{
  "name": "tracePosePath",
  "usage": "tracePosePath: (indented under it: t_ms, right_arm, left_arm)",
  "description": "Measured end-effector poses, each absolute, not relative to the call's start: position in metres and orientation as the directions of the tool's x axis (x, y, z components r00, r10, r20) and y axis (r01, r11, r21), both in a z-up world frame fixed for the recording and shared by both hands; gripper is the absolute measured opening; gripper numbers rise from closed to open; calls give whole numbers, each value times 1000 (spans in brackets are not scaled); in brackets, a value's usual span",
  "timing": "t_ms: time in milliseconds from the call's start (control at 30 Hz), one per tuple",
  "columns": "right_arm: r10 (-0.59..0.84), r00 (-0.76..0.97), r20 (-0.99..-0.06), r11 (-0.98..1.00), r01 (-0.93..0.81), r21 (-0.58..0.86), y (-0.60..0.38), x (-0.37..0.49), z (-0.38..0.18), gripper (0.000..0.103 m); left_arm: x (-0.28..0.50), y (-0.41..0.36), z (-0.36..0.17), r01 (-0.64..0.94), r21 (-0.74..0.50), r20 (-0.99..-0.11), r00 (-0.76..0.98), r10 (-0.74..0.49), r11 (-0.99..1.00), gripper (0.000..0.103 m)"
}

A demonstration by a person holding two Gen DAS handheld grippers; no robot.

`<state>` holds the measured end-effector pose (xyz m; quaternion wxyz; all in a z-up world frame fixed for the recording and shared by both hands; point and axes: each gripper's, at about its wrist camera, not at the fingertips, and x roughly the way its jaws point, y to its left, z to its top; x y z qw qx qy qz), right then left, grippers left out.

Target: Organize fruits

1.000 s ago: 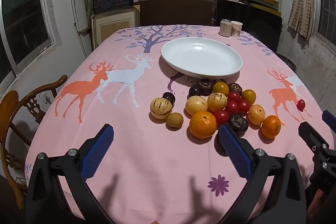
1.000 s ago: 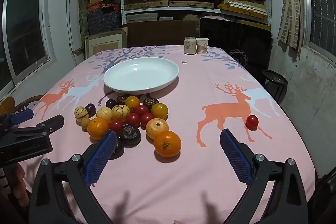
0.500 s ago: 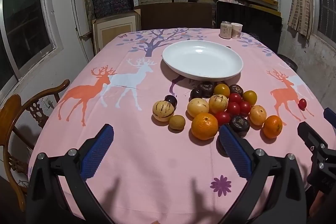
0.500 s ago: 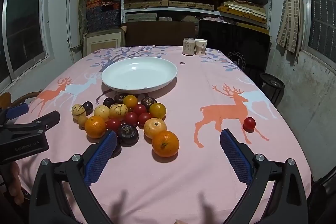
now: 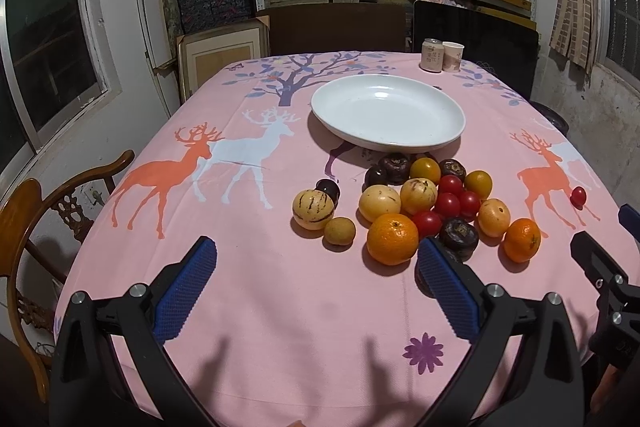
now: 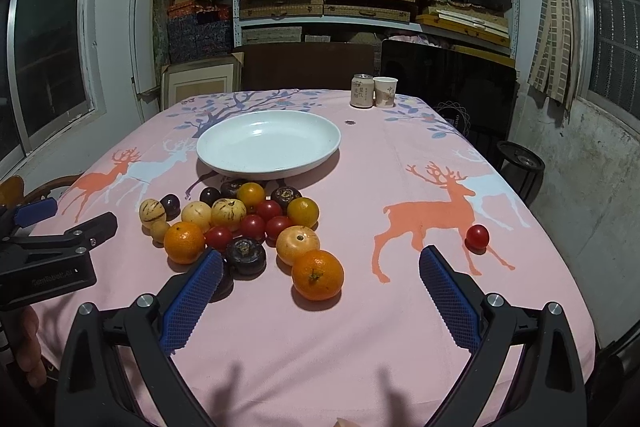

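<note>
The left hand-held gripper point(image 5: 316, 263) is hovering low over the near edge of the desk point(image 5: 280, 307), its blue pads spread wide and gripping nothing, and its right pad is covering most of a dark fruit point(image 5: 424, 279) at the front of the pile. The right hand-held gripper point(image 6: 320, 275) is likewise gaping wide and empty, with an orange point(image 6: 318, 275) lying on the cloth between its fingers but touched by neither; its left pad is hiding part of another dark fruit point(image 6: 222, 283). The rest of the fruit point(image 6: 240, 219) is sitting bunched together just in front of the white plate point(image 6: 268, 143), which is holding nothing, while one small red tomato point(image 6: 477, 237) is lying well apart to the right on an orange deer print. At the far edge a can point(image 6: 362, 91) and a paper cup point(image 6: 385, 91) are standing side by side; both are carrying printed characters too small to read. Faint lettering on the left gripper's black body is showing in the right wrist view, too blurred to make out. A hand point(image 6: 26, 343) is being cut off at the left frame edge.
</note>
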<state>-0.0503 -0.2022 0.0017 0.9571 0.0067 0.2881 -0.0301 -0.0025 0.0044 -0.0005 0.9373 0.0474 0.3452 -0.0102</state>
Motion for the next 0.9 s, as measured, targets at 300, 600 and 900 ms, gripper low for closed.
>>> tracePosePath:
  t_ms: [300, 600, 900]
  right_arm:
    - [-32, 825, -565, 999, 40, 1, -199, -50, 0, 100]
    - [-28, 816, -577, 999, 38, 6, -198, -48, -2, 100]
    - [-25, 814, -581, 999, 36, 8, -198, -48, -2, 100]
  left_arm:
    - [-3, 4, 0, 53, 81, -648, 762, 12, 995, 99]
    - [-3, 4, 0, 51, 80, -648, 761, 13, 995, 99]
    - [-3, 9, -1, 45, 73, -648, 761, 13, 996, 99]
